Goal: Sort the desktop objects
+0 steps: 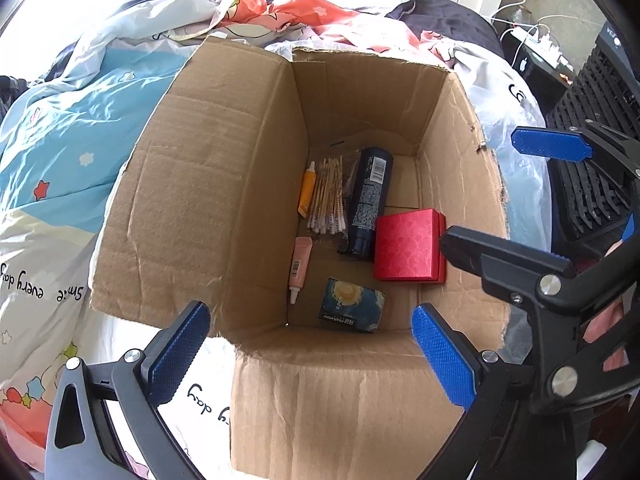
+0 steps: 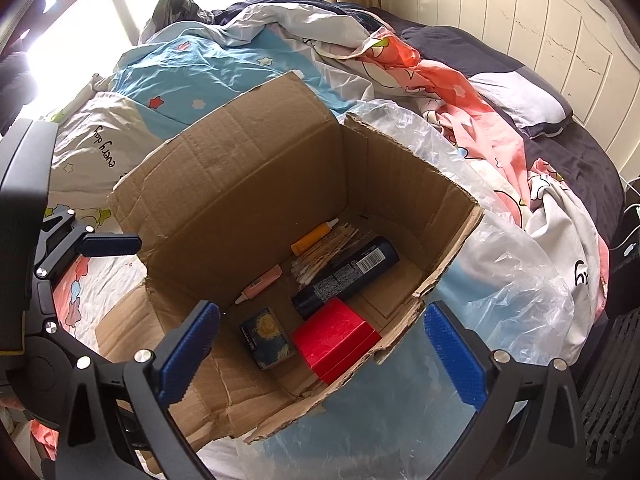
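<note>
The quilt (image 1: 48, 184) carries handwritten-style black lettering, "Smile every day", upside down at 9 o'clock in the left wrist view; "every day" shows again at 10 o'clock in the right wrist view (image 2: 105, 148). The dark bottle (image 1: 369, 200) bears a white barcode label and fine print too small to read. The pink tube (image 1: 300, 268) also has a barcode. Print on the small blue box (image 1: 352, 310) is illegible.
</note>
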The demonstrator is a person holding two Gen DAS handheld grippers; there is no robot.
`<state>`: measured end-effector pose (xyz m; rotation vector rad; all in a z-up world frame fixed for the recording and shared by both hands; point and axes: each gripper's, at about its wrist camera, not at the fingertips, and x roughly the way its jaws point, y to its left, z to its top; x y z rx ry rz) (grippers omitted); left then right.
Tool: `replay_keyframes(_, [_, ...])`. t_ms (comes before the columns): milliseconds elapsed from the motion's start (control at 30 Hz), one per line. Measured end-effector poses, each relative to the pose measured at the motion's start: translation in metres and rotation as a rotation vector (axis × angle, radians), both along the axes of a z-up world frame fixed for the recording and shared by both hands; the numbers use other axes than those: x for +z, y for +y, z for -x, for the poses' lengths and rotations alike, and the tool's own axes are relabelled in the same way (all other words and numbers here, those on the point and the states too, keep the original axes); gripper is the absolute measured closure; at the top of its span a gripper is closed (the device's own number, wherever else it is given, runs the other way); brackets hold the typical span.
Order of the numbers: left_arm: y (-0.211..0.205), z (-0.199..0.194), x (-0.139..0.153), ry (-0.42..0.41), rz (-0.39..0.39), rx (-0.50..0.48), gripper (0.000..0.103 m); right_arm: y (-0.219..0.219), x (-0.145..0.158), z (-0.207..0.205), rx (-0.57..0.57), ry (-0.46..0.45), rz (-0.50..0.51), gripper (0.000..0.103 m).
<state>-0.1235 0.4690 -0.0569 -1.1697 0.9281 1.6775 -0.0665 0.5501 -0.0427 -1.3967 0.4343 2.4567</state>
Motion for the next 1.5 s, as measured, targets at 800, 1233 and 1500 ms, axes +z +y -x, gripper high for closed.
replay_keyframes(800, [-0.135,0.026,0.008,-0.036,-0.025,0.299,0.0,-0.077,0.013,0.012,0.107,-0.047,-0.045,0.0])
replay_keyframes(1233, [-0.219,0.029,0.014,-0.036,-0.077,0.504,0.0,-0.125,0.018,0.019,0.164,-0.055,-0.043,0.0])
replay_keyframes(1500, [-0.286,0.026,0.009,-0.078,-0.109,0.68,0.0,-0.165,0.014,0.021,0.213,-0.066,-0.052,0.0])
